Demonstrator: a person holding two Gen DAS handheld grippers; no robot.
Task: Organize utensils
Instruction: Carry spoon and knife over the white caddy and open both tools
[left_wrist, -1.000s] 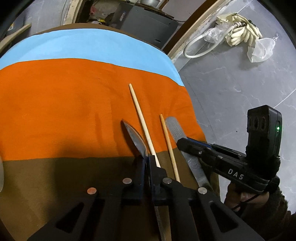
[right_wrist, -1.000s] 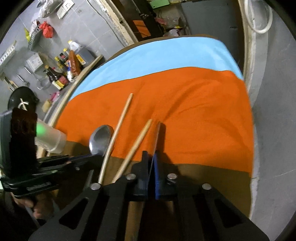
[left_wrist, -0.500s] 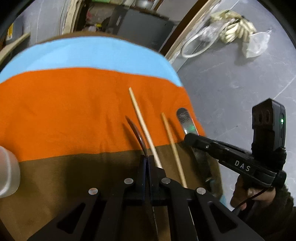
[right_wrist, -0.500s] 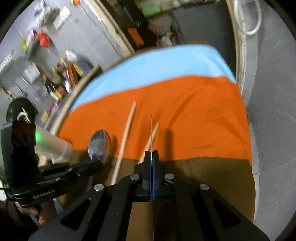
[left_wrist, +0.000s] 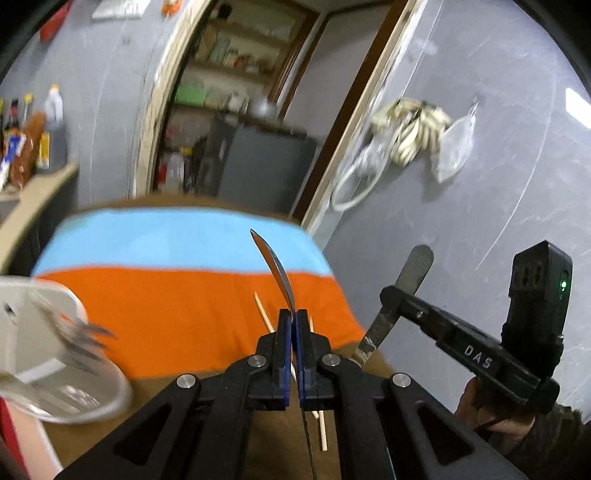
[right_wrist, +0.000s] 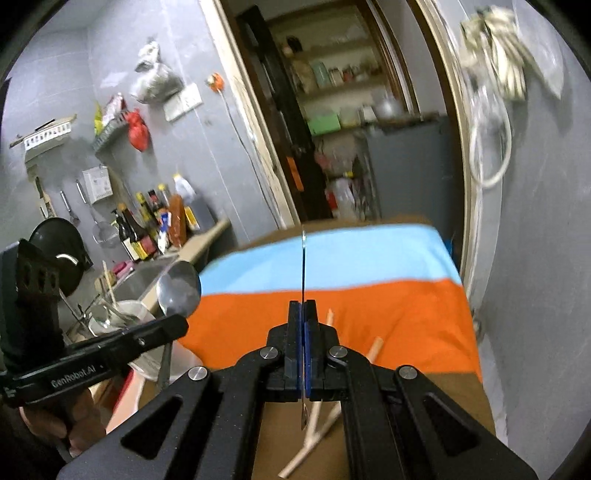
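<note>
My left gripper (left_wrist: 292, 318) is shut on a metal spoon (left_wrist: 275, 266), held up above the striped cloth (left_wrist: 177, 295); its bowl shows in the right wrist view (right_wrist: 179, 287). My right gripper (right_wrist: 303, 310) is shut on a flat metal knife (right_wrist: 303, 266), seen edge-on; it shows in the left wrist view (left_wrist: 406, 284) to the right of the spoon. Two wooden chopsticks (right_wrist: 369, 354) lie on the cloth below both grippers. A clear holder with utensils (left_wrist: 66, 369) stands at the left, blurred.
The table is covered by a blue, orange and brown cloth. A counter with sauce bottles (right_wrist: 155, 225) and a sink (right_wrist: 144, 277) lies to the left. A doorway with shelves (right_wrist: 340, 110) is behind the table. A grey wall (left_wrist: 480, 221) runs along the right.
Both grippers have lifted off the cloth and tilted up, carrying the spoon and the knife. The chopsticks stay on the cloth. The clear holder has come into view at the left.
</note>
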